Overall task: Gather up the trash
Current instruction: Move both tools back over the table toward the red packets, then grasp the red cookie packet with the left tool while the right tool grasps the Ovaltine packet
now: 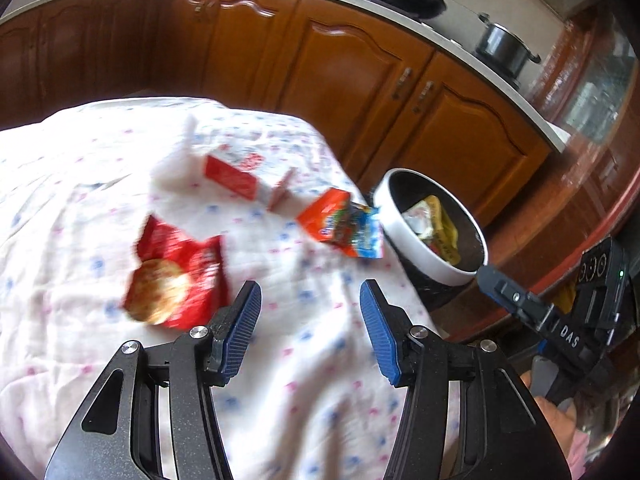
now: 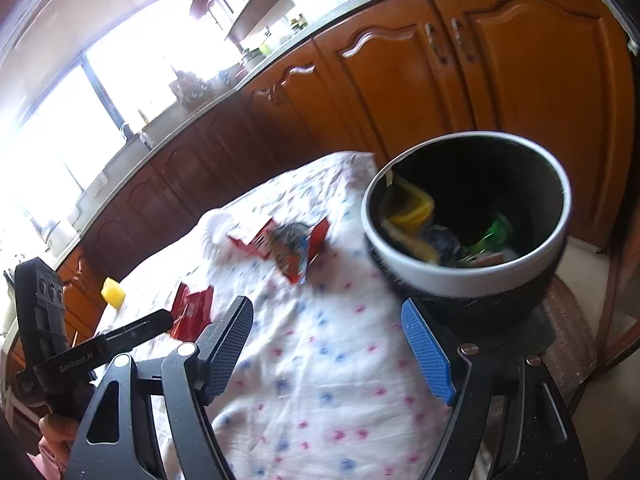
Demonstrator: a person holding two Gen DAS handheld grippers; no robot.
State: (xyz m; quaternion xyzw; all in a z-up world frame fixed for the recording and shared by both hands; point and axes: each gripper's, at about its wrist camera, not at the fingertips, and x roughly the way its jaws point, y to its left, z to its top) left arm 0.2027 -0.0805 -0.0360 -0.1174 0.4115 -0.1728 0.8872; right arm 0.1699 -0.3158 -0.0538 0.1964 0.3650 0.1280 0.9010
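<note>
A red cracker wrapper [image 1: 176, 276] lies on the patterned cloth, just ahead and left of my open, empty left gripper [image 1: 310, 304]. A red and white box [image 1: 240, 174] lies farther back. An orange and blue snack packet [image 1: 344, 226] lies by the table's right edge. A black bin with a white rim [image 1: 416, 256] stands beside the table and holds several wrappers. My right gripper [image 2: 328, 332] is open and empty over the cloth, close to the bin [image 2: 464, 284]. The right wrist view shows the packet [image 2: 294, 248], the box [image 2: 252, 236] and the red wrapper [image 2: 192, 312].
Wooden cabinets [image 1: 352, 68] run behind the table under a counter with pots [image 1: 504, 46]. A yellow sponge [image 2: 113, 291] lies at the cloth's far edge. The other gripper shows at each view's side, the right one [image 1: 560, 312] and the left one [image 2: 60, 344]. Tiled floor lies by the bin.
</note>
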